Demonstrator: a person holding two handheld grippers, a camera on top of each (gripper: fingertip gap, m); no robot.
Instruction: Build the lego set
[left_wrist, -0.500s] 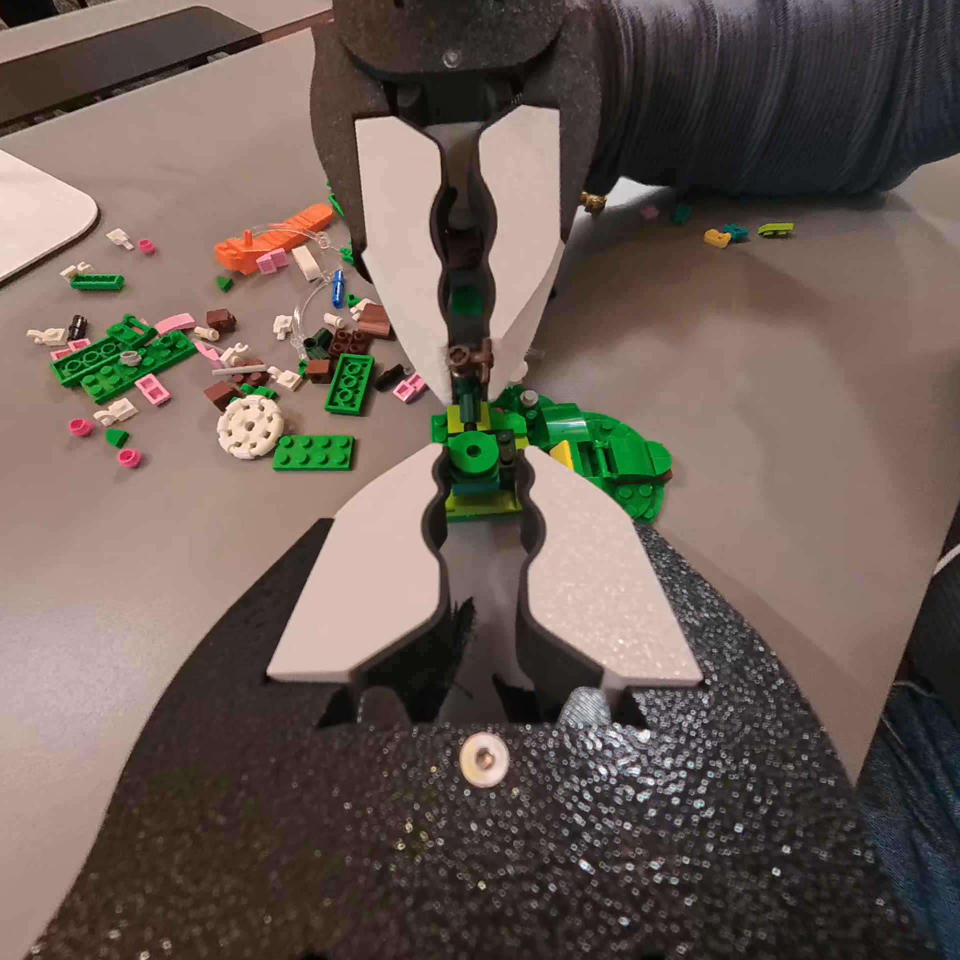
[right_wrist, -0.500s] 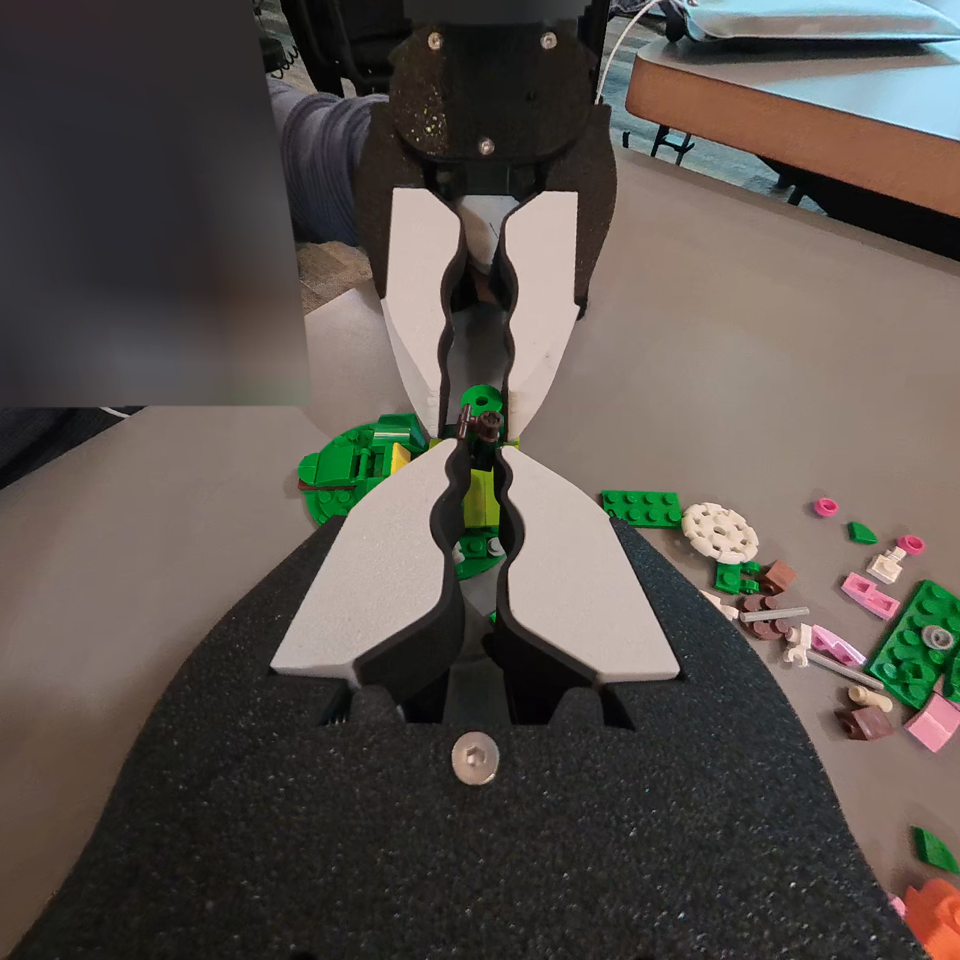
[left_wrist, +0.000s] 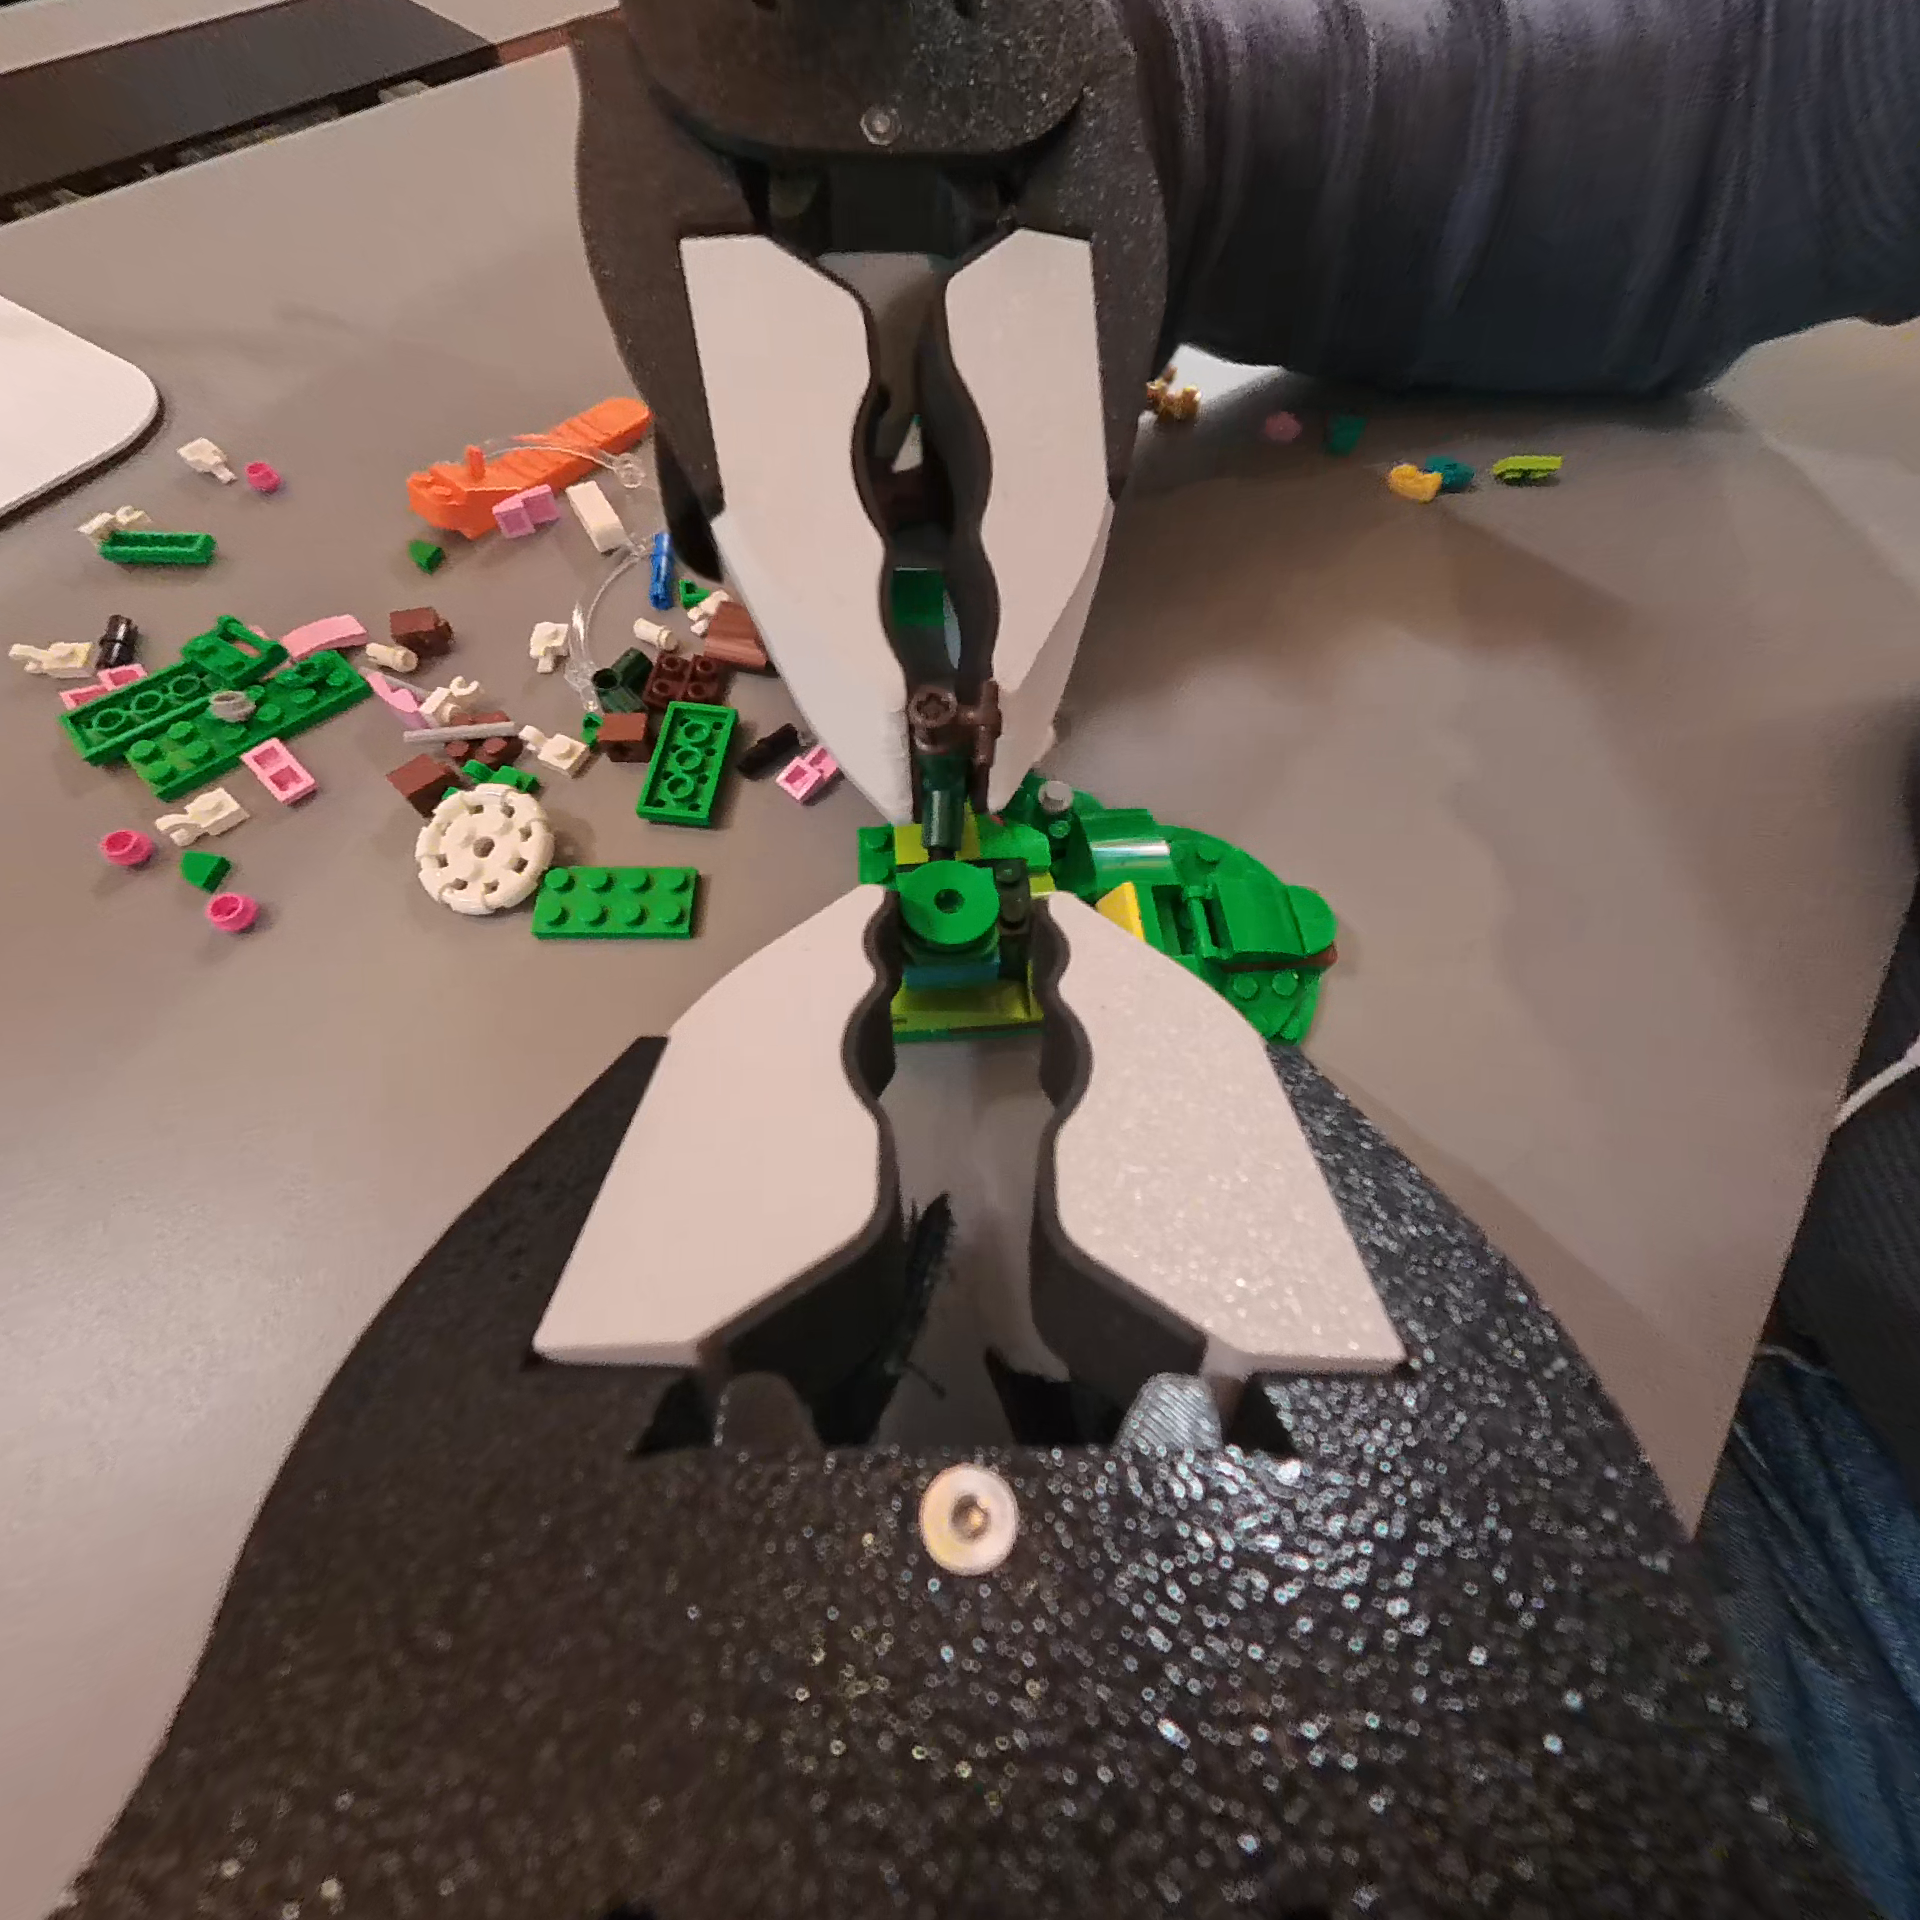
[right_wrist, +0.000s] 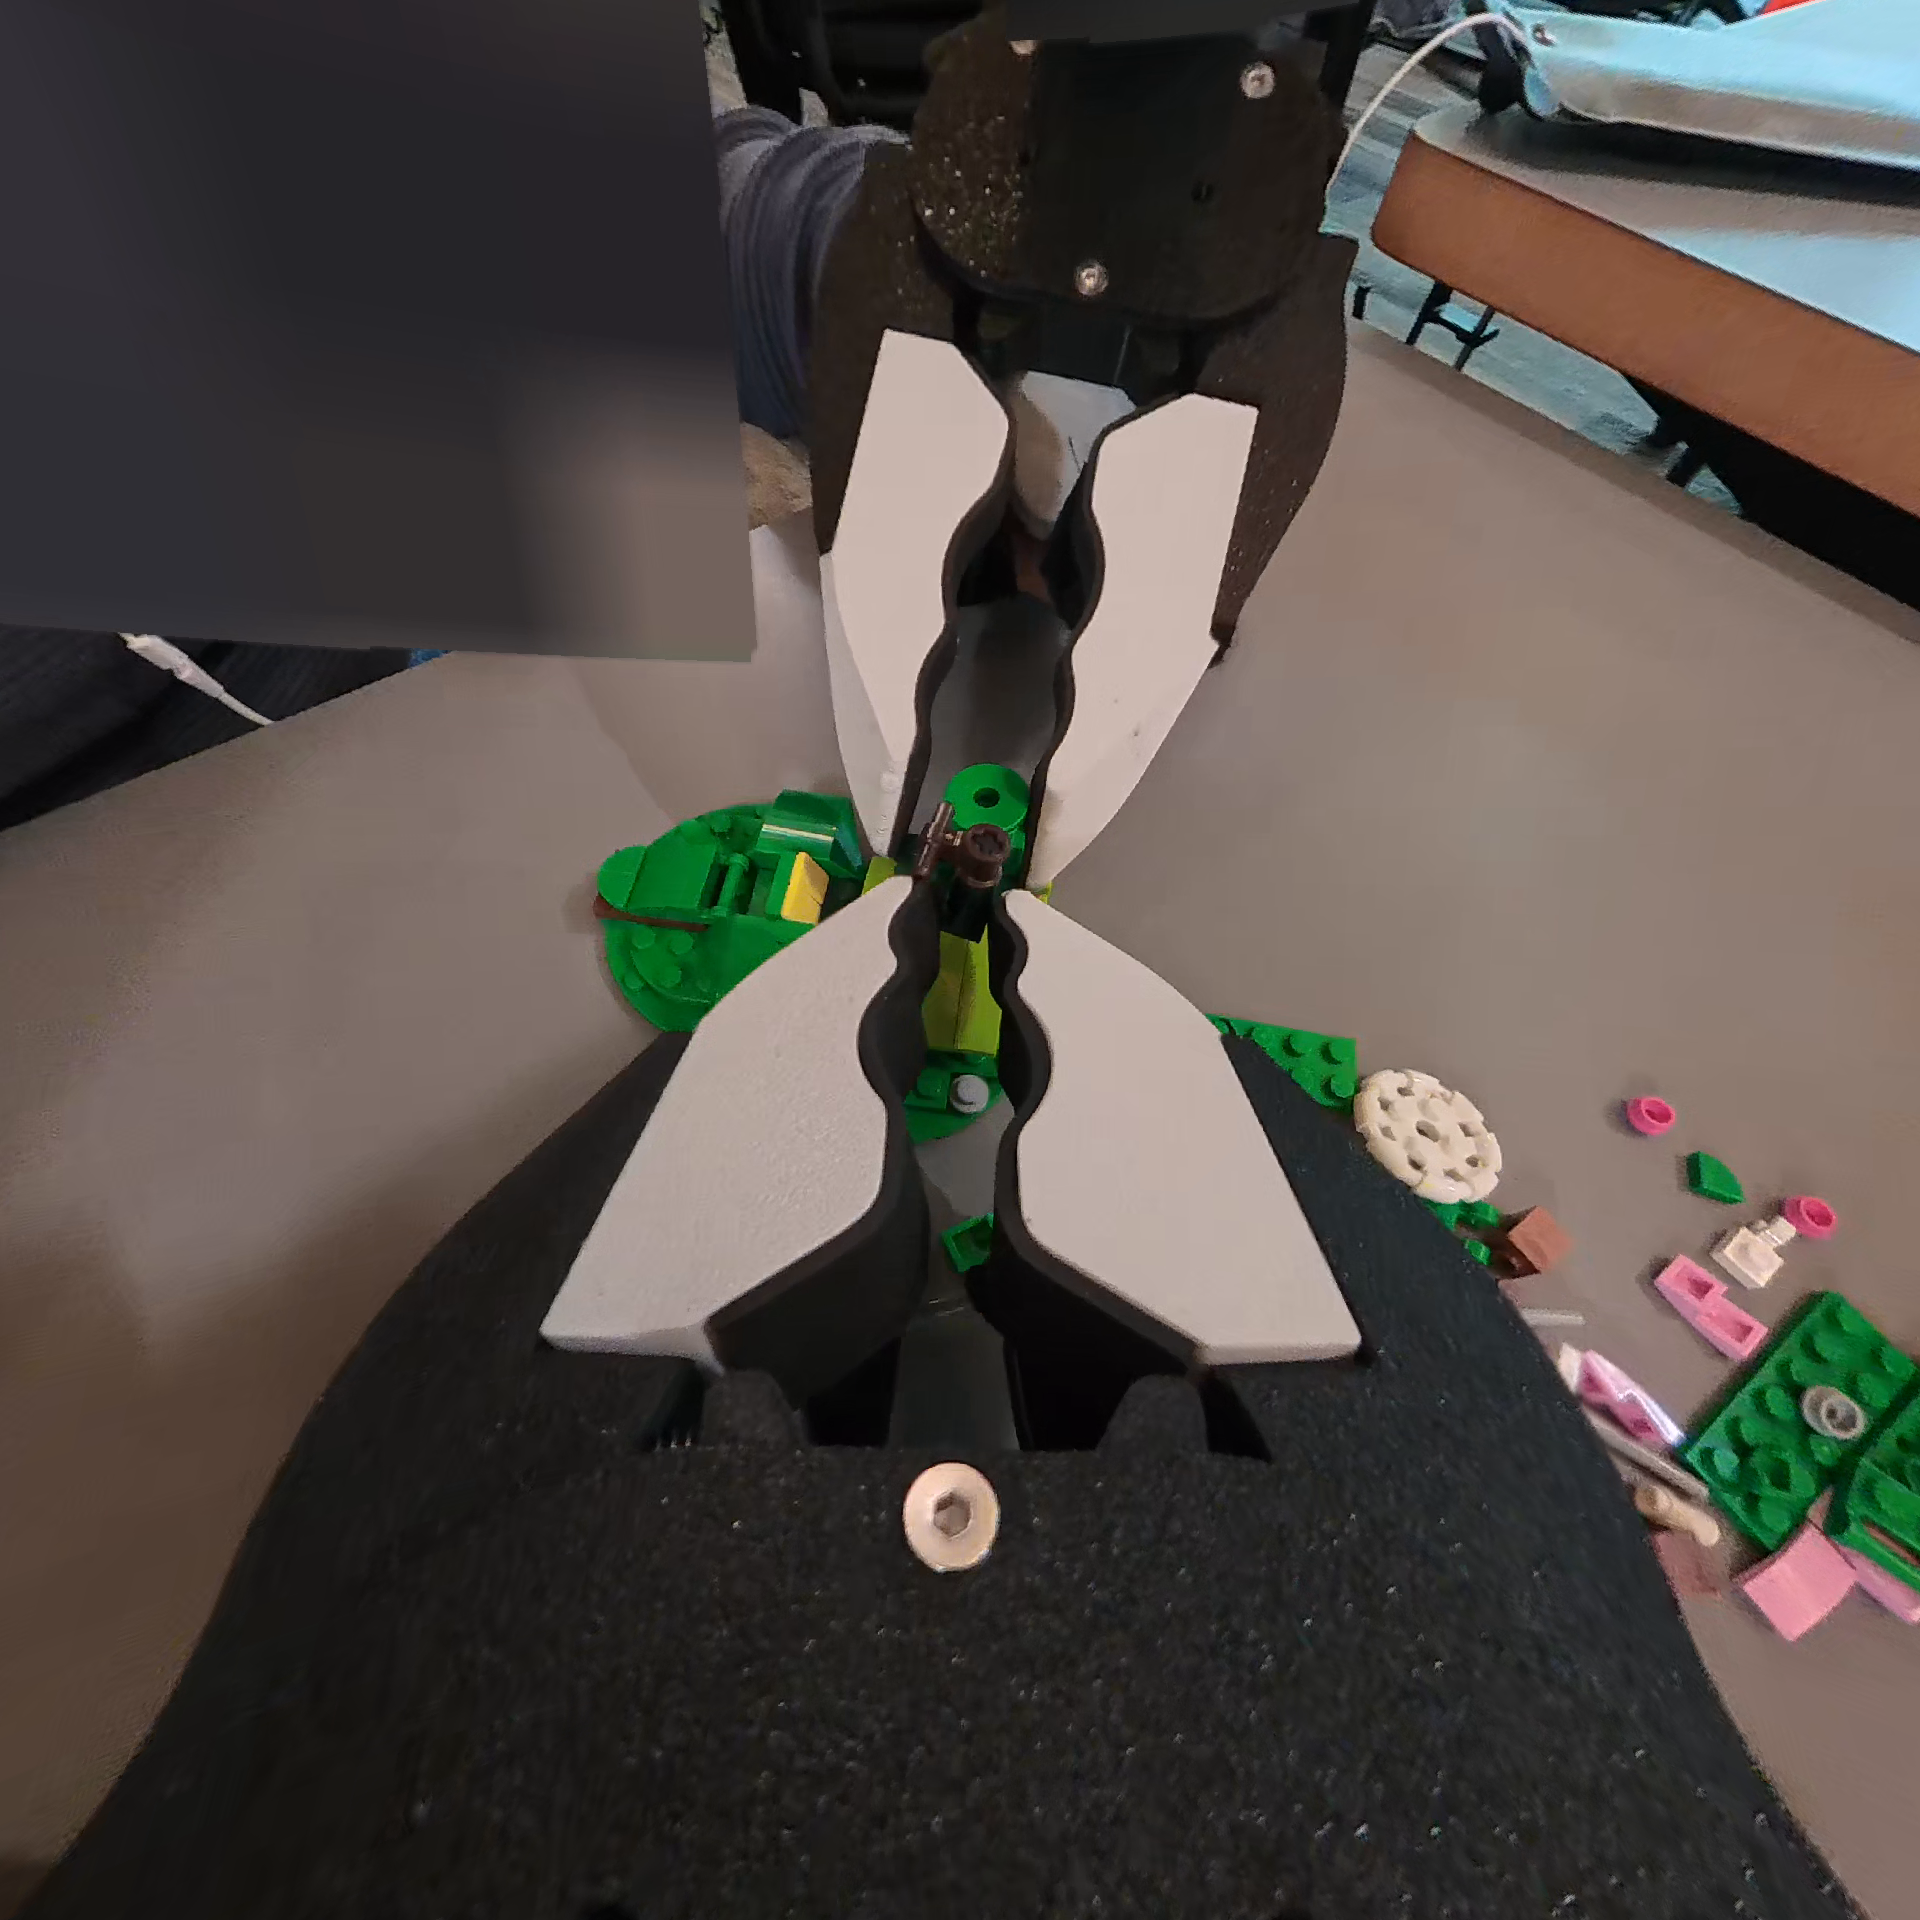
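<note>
A green lego build on a rounded base plate (left_wrist: 1236, 925) sits on the grey table; it also shows in the right wrist view (right_wrist: 665, 956). My left gripper (left_wrist: 961, 914) is shut on the build's lime and blue stack, which is topped by a round green piece (left_wrist: 943, 902). My right gripper (left_wrist: 940, 769) comes in from the far side, shut on a brown piece with a dark green stem (left_wrist: 935, 712), and holds it just above the build behind the round piece. The right wrist view shows my right gripper (right_wrist: 956, 904) with that piece (right_wrist: 982, 847), and my left gripper (right_wrist: 966, 821) opposite.
Loose green, pink, brown and white pieces lie left of the build, among them a white round disc (left_wrist: 483, 850), a green plate (left_wrist: 615, 902) and an orange separator tool (left_wrist: 520, 473). A person's sleeve (left_wrist: 1507, 187) rests at the back right. The table edge (left_wrist: 1766, 1351) runs close on the right. The grippers are tip to tip, or close to it.
My right gripper has shifted and tilted slightly with the brown and green piece still in it. My left gripper still holds the build.
</note>
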